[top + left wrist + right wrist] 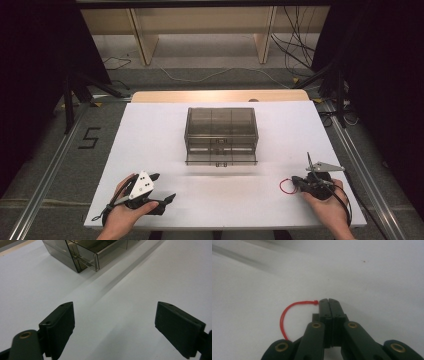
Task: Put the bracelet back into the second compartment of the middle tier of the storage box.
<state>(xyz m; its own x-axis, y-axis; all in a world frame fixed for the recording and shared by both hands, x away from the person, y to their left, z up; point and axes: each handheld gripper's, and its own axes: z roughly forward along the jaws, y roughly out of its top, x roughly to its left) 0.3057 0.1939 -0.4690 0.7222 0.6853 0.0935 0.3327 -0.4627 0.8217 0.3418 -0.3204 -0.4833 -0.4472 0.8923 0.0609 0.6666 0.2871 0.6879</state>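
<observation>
Left tongs (115, 322) gape empty; right tongs (328, 301) pinch red cord (287, 312); floor reads "5" (89, 137).

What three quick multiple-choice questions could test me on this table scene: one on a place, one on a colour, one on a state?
1. Where is the smoky plastic drawer box?
A. middle of the white table
B. on the floor
C. in a hand

2. What colour is the cord loop?
A. blue
B. red
C. green

3. How are the left hand-held gripper jaws?
A. shut
B. gripping the box
C. wide open

Answers: 1 A, the high view shows it mid-table; 2 B, it is red beside the shut right hand-held gripper; 3 C, bare table lies between them.
</observation>
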